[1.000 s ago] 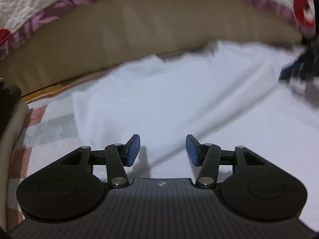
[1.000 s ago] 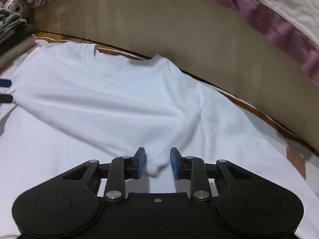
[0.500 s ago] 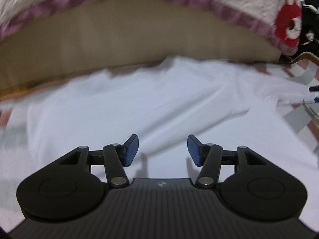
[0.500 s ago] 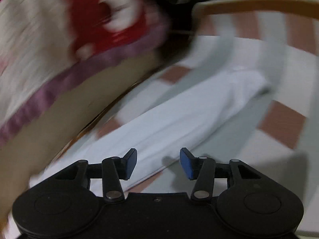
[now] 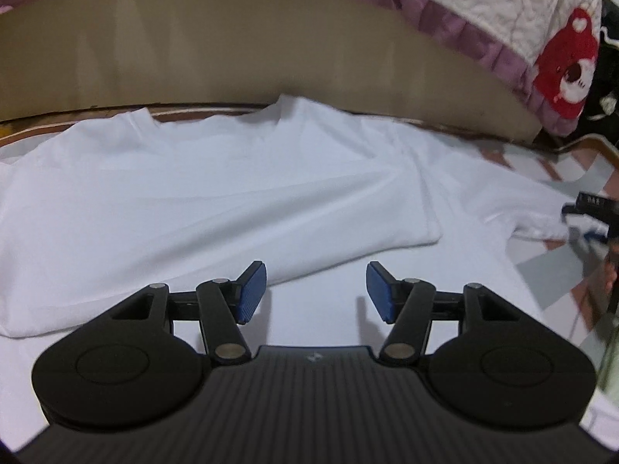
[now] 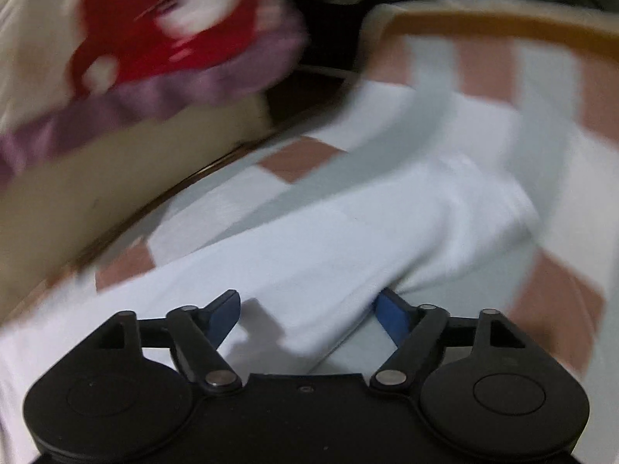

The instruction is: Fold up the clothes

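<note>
Presently catalogued, item by item:

White T-shirt (image 5: 216, 201): spread collar-away on checked bed cover (image 6: 557, 301), far edge just beside beige bed base (image 5: 232, 58). One sleeve (image 5: 410, 208) turned in over the body, hem resting on the chest panel; likely laid so to narrow the garment into a straight-sided strip. Opposite sleeve (image 6: 476, 208) stretched outward onto the cover, not turned in.

Left gripper (image 5: 316, 290): blue pads wide apart, nothing between them, held low above the near body of the shirt; seemingly kept there as a free tool, clear of the turned-in sleeve.

Right gripper (image 6: 305, 309): fingers spread, straddling the base of the outstretched sleeve, cloth lying between them but not pinched; seemingly lined up to take that sleeve. View heavily blurred, so contact between pads and cloth not determinable.

Quilted spread with purple frill and red bear motif (image 5: 565, 73): draped over the bed base, apart from the shirt.

Stage, as judged: part-folded, one sleeve in, one out.
</note>
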Motion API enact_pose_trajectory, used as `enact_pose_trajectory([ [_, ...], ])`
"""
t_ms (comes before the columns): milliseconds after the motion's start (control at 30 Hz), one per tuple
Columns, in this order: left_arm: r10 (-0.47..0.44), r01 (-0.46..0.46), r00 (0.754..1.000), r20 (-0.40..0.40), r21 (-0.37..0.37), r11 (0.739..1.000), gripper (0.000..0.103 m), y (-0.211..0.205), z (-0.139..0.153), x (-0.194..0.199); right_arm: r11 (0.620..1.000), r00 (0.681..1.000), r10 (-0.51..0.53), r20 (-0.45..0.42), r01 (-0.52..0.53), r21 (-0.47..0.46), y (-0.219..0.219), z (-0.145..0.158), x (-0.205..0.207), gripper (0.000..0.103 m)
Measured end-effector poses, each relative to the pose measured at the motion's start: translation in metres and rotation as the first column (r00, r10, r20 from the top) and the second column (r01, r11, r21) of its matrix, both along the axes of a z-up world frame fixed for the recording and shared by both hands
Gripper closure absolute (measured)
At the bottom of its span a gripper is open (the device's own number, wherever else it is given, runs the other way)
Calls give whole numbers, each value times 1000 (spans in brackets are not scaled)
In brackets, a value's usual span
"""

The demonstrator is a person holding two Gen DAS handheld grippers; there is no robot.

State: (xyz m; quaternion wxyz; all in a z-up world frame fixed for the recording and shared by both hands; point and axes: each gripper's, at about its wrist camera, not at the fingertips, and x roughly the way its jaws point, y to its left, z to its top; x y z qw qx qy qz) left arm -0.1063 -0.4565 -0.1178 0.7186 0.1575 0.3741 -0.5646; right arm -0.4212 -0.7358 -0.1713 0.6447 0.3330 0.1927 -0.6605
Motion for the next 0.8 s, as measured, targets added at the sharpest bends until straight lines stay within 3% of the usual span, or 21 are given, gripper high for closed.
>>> enact_pose_trajectory([
  [33,3,-3,1000,3,4,1000,46,2,-2,1,999,999,34,-21,-34,-8,-4,0,5,84],
  [67,7,-7,1000,6,9,1000,46,4,-3,3,999,998,54,-15,-54,-8,-7,2,8,88],
  [200,14,-14,999,28,25,1000,46,12,-8,9,982,987,155,48,-149,-117,1,31,31,89],
  [300,-35,33,991,125,24,999,46,26,0,17,942,953,287,97,-263,-208,15,62,70,89],
  [400,-46,30,961,273,62,998,47,40,9,25,886,894,417,163,-361,-290,40,100,119,90],
  [500,12,-17,957,290,14,1000,47,63,21,47,801,784,575,234,-481,-357,75,131,179,90],
  [600,108,-100,977,183,-52,994,46,86,23,74,633,636,759,142,-668,-391,122,140,250,90],
  [667,129,-125,980,152,-35,992,46,91,12,81,548,548,830,102,-769,-328,145,127,292,89],
  [733,151,-150,981,121,-17,989,46,96,0,88,445,446,894,44,-871,-208,158,100,327,88],
  [767,162,-162,981,106,-8,987,46,99,-6,92,404,406,914,19,-902,-154,164,88,337,82],
  [800,172,-173,981,94,2,985,46,101,-11,95,385,388,922,1,-915,-118,169,78,338,81],
])
